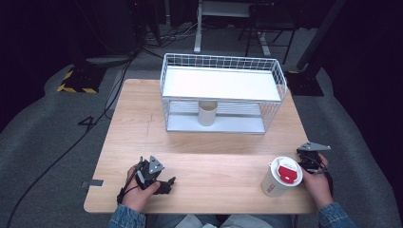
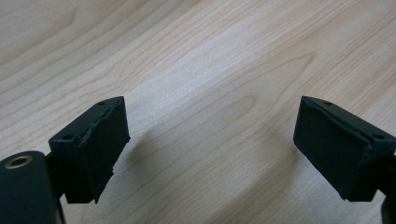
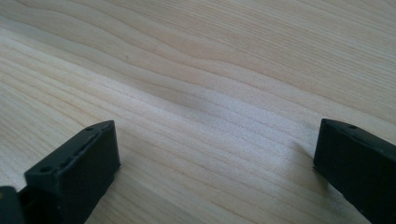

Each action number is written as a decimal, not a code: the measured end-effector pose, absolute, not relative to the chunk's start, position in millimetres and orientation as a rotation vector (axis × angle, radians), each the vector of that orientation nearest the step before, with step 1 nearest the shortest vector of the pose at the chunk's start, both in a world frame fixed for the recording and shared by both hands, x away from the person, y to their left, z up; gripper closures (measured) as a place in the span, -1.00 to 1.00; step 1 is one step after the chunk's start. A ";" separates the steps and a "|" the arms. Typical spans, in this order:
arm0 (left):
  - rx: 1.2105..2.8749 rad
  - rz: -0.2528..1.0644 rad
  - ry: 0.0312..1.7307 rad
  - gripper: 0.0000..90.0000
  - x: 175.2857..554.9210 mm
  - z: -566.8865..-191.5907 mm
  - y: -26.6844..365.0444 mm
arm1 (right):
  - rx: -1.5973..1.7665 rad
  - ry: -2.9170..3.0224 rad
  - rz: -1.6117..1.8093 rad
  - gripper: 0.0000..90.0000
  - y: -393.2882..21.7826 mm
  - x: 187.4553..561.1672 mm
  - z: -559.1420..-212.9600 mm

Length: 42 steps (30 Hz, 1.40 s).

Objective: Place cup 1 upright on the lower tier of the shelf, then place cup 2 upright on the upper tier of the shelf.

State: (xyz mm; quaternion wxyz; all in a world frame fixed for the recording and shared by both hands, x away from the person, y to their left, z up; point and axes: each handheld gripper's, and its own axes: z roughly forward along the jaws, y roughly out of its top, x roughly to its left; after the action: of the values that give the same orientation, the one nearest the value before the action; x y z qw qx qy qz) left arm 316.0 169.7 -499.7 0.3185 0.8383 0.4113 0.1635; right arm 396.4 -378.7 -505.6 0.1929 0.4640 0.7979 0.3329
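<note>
Table (image 1: 199,156): we see pale wood grain, bare under both grippers
Wire rack (image 1: 223,92): white, two shelves, at the far side; a tan cup (image 1: 207,113) stands upright on its lower shelf
Paper cup (image 1: 280,178): white with a white lid and red label, upright near the front right, just beside our right gripper (image 1: 311,159)
Left gripper (image 1: 154,178): low over the front left of the table, jaws apart, nothing between them
Right gripper: jaws wide apart, clamping nothing
</note>
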 end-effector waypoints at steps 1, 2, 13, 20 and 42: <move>2.207 0.418 1.085 -0.75 316.6 -501.0 169.6 | 1.302 2.239 0.934 -0.99 -378.7 396.4 -505.6; 2.194 0.405 1.088 -0.76 317.5 -502.2 170.3 | 1.302 2.239 0.934 -0.99 -378.7 396.4 -505.6; 2.207 0.382 1.073 -1.00 328.4 -505.5 180.3 | 1.304 2.238 0.931 -0.99 -380.8 396.4 -505.5; 2.202 0.390 1.086 -1.00 334.0 -505.4 180.4 | 1.297 2.230 0.932 -0.98 -383.1 395.9 -505.3; 2.200 0.391 1.096 -1.00 343.0 -505.2 182.8 | 1.302 2.149 1.052 -0.91 -402.2 379.6 -479.9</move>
State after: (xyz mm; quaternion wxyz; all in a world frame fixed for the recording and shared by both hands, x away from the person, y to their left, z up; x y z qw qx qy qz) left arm 343.0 182.8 -505.2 0.3207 0.8372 0.4172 0.1488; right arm 379.6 -402.2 -479.9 0.2073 0.4677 0.7717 0.3778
